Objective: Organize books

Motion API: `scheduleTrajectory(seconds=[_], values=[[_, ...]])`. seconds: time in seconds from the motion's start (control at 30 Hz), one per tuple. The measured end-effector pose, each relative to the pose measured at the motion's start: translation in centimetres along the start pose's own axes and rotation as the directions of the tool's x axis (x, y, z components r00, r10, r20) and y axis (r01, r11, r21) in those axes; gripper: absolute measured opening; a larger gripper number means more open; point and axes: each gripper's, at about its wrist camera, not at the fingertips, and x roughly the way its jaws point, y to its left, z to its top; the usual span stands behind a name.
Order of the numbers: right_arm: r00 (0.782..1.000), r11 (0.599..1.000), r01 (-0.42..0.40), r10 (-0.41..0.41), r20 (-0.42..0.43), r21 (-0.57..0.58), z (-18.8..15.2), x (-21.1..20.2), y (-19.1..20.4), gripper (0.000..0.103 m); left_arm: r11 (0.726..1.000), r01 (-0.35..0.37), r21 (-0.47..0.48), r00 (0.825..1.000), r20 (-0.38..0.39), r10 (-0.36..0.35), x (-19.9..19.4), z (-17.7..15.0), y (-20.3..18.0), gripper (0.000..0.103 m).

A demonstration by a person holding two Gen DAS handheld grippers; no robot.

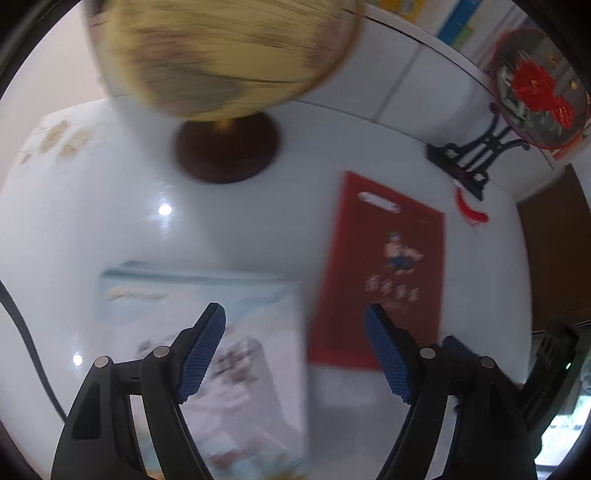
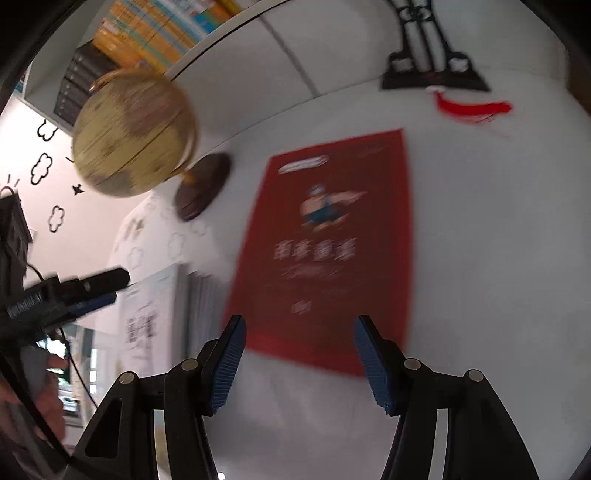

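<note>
A red book lies flat on the white table; it also shows in the right wrist view. A pale blue-white book lies flat to its left, on what looks like a small stack, seen edge-on in the right wrist view. My left gripper is open and empty above the pale book's right edge. My right gripper is open and empty above the red book's near edge. The left gripper also shows at the left of the right wrist view.
A yellow globe on a dark round base stands at the back of the table. A black ornate stand with a red decorated plate and red tassel stands at the back right. A shelf of books hangs above.
</note>
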Motion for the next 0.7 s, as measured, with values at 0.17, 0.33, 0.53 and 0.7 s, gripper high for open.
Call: scheduleTrajectory(seconds=[0.17,0.33,0.53,0.7], values=[[0.998,0.999,0.035,-0.036,0.044,0.011,1.2,0.1,-2.7,0.059,0.999,-0.012,0.039,0.999,-0.044,0.014,3.4,1.9,-3.7,0.077],[1.0,1.0,-0.001,0.001,0.026,-0.02,1.4,0.8,-2.7,0.059,0.999,-0.015,0.044,0.997,-0.073,0.018,6.2,2.8,-5.1,0.077],[1.0,1.0,-0.009,0.009,0.022,-0.019,1.5,1.7,-3.4,0.059,0.998,-0.045,0.035,0.995,-0.088,0.048,8.2,3.4,-4.9,0.077],[0.999,0.999,-0.034,0.035,0.028,-0.022,1.5,1.6,-3.8,0.062,0.998,-0.067,0.02,0.99,-0.123,0.069,9.8,3.3,-4.0,0.077]])
